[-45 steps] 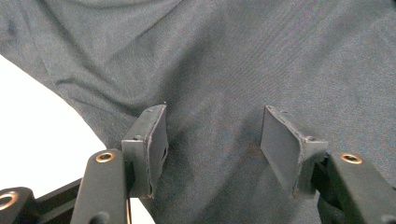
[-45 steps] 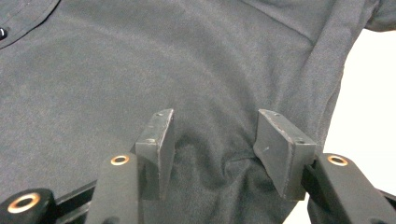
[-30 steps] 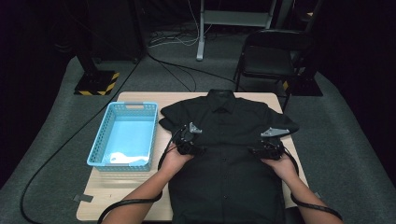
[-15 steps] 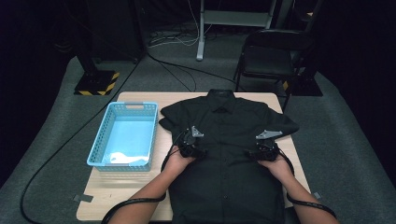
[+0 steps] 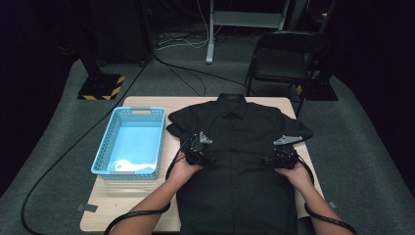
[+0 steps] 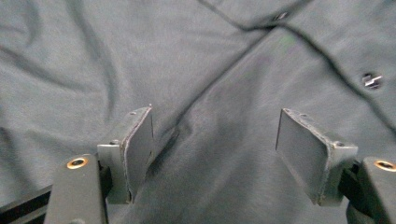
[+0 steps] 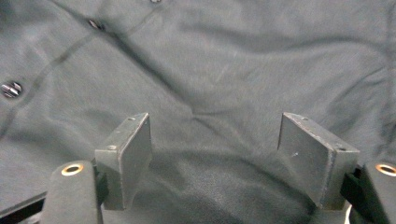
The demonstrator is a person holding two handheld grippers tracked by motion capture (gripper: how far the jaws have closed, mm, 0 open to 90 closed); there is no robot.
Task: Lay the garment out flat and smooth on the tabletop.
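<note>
A black short-sleeved button shirt [image 5: 237, 147] lies spread flat on the wooden table [image 5: 147, 103], collar at the far side. My left gripper [image 5: 208, 160] rests on the shirt's left side, and in the left gripper view its jaws stand wide apart over the dark cloth [image 6: 210, 70] with nothing between them. My right gripper [image 5: 271, 160] rests on the shirt's right side. The right gripper view shows that gripper [image 7: 215, 156] open too, just above wrinkled cloth [image 7: 233, 60]. Buttons [image 6: 371, 80] along the placket [image 7: 11, 88] show in both gripper views.
A light blue plastic basket [image 5: 129, 142] stands on the table left of the shirt, close to the left sleeve. A black chair [image 5: 281, 58] stands behind the table's far right corner. Cables trail from both grippers over the table's near edge.
Both hands have slid slightly inward and toward the near edge on the shirt. The jaws of both grippers stay open, and the shirt has not visibly shifted.
</note>
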